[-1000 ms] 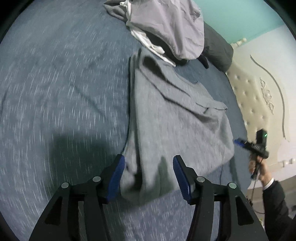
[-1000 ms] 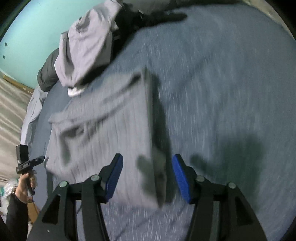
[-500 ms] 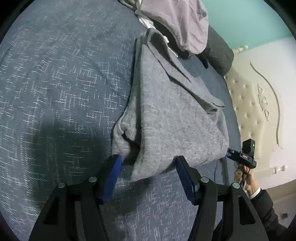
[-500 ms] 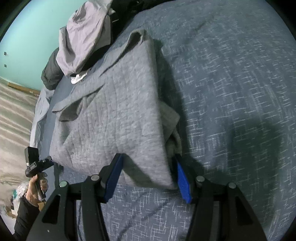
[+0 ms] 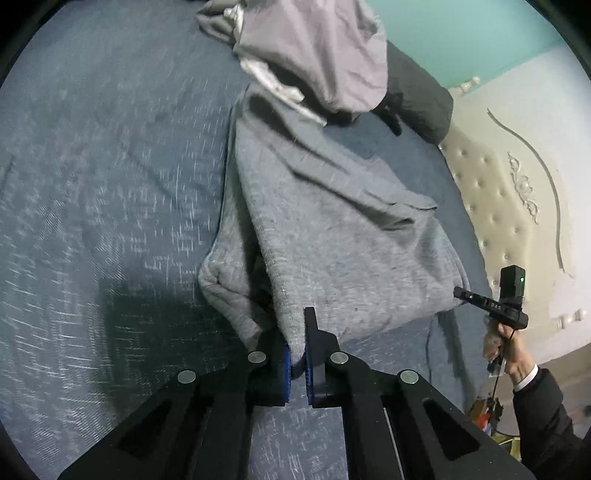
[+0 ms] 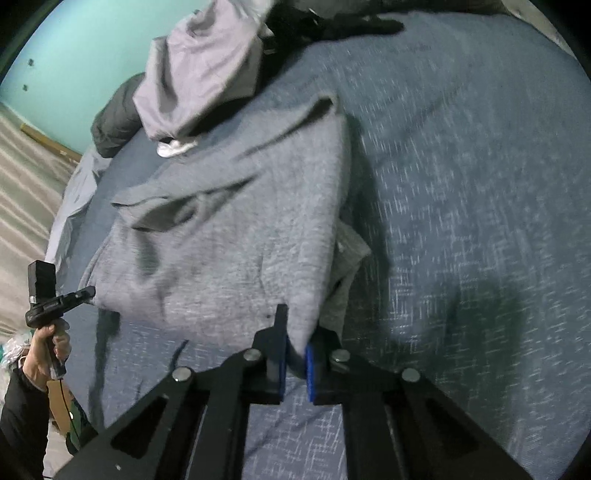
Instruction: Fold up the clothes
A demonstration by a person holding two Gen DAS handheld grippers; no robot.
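Clearly one grey garment lies folded on the blue-covered bed, one near corner pinched in each of two grippers: the left gripper has its jaws clenched on one corner, the right gripper on the other; one heap of unfolded clothes sits beyond

This is a bedroom in a home. A big bed with a blue cover fills most of the view. It has a soft cream headboard with buttons and curly patterns. Clothes lie piled on the bed, and the wall is painted light green.
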